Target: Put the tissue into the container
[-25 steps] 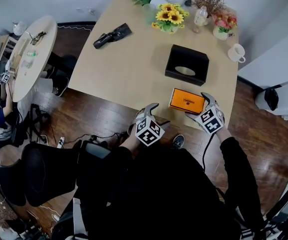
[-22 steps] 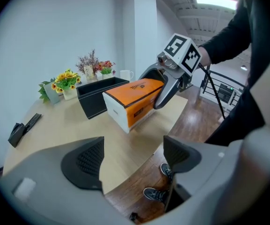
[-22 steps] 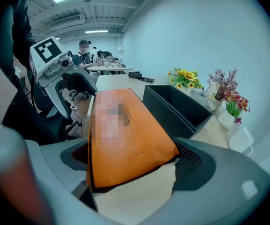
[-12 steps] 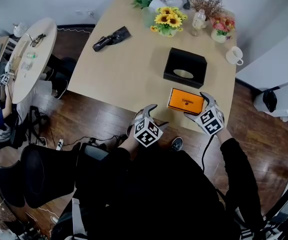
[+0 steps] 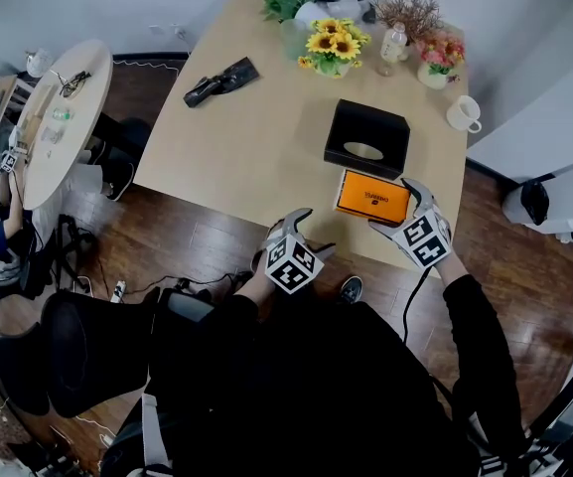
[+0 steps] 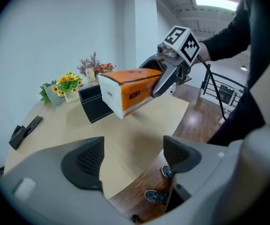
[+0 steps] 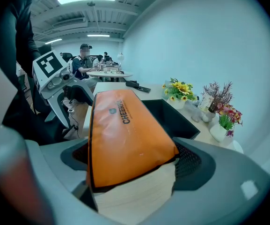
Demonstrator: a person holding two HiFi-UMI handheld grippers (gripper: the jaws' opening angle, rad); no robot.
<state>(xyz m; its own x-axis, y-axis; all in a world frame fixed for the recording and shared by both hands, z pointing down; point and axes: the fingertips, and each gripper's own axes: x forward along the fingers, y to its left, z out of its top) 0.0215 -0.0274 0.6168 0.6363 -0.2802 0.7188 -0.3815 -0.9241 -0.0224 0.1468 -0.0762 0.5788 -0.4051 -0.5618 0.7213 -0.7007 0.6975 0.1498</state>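
Observation:
An orange and white tissue pack (image 5: 372, 196) (image 6: 130, 92) (image 7: 127, 139) is held in my right gripper (image 5: 397, 206) (image 7: 132, 161), which is shut on its near end. The pack hangs above the table's front edge, just in front of the black container (image 5: 367, 137) (image 6: 93, 105) (image 7: 170, 116), an open-topped box. My left gripper (image 5: 304, 229) (image 6: 132, 156) is open and holds nothing; it hovers off the table's front edge, left of the pack.
On the wooden table (image 5: 266, 137) lie a black object (image 5: 221, 76) at the left, sunflowers (image 5: 333, 40), plants, a bottle (image 5: 393, 38) and a white mug (image 5: 462, 113) at the back. A round table (image 5: 58, 107) with a seated person stands at left.
My right gripper has carried the tissue pack slightly farther over the table toward the black container. The left gripper has barely moved.

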